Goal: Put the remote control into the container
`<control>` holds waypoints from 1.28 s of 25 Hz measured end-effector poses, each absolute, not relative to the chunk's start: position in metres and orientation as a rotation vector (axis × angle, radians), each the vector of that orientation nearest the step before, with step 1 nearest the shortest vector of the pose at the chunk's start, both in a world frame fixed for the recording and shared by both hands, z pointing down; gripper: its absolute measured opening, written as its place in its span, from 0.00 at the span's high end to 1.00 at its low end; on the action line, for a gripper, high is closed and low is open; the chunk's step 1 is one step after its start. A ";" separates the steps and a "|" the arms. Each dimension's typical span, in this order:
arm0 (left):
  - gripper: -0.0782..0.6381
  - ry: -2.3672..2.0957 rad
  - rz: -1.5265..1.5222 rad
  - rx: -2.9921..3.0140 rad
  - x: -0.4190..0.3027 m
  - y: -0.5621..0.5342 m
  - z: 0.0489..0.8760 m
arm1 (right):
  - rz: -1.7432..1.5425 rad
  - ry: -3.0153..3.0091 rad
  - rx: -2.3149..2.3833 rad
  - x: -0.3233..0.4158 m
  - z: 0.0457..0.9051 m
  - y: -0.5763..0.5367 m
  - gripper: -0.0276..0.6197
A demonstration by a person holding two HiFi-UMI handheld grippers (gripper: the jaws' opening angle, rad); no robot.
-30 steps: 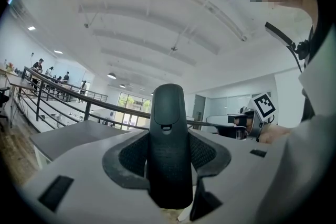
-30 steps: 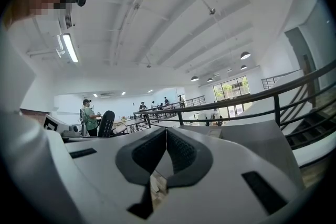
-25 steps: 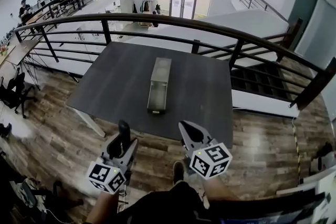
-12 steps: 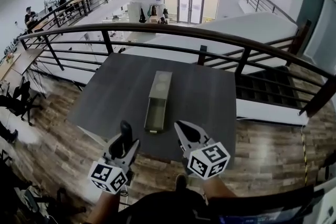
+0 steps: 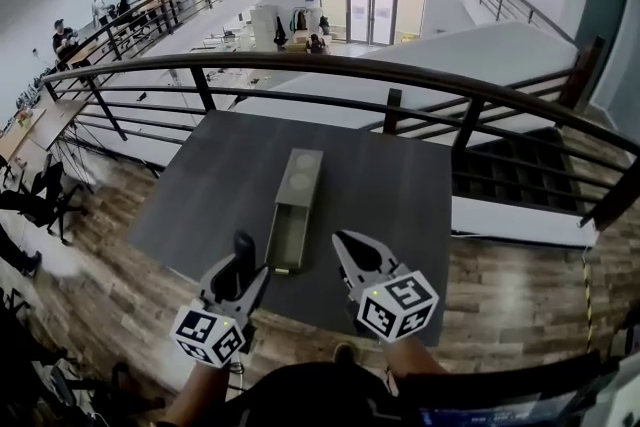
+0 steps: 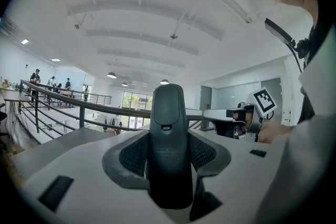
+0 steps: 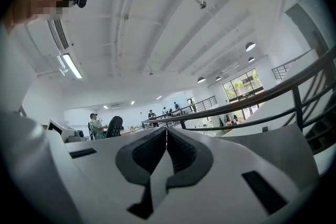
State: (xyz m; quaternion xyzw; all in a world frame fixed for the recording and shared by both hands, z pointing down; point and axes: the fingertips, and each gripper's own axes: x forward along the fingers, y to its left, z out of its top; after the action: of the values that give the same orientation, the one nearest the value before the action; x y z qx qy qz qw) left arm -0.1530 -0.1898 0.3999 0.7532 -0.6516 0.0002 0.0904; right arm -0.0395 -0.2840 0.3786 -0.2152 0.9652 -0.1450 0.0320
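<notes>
Near left, the left gripper [image 5: 236,277] is clasping the dark remote control [image 6: 169,139] upright between its pads, close to the near edge of the grey table [image 5: 205,190]. Just beyond, mid-table, the long narrow container [image 5: 290,237] is lying end-on, apparently open at its near end. At right, the right gripper [image 5: 350,248] is hanging pinched together on nothing. A clean drop probably means laying the remote lengthwise along the trough before letting go.
</notes>
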 end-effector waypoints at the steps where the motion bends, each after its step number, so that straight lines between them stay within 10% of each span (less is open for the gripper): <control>1: 0.59 -1.937 0.001 2.238 -0.150 -0.197 0.399 | -0.448 2.971 -0.655 -0.038 0.378 -0.290 0.95; 32: 0.59 -1.801 0.043 2.099 -0.229 -0.321 0.464 | -0.515 3.005 -0.706 -0.120 0.399 -0.405 0.95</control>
State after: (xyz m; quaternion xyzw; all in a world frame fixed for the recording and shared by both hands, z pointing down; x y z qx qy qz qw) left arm -0.2287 -0.3211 0.4641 0.7456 -0.6395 0.0154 0.1866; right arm -0.1197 -0.4054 0.3986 -0.2257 0.9602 -0.1644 0.0061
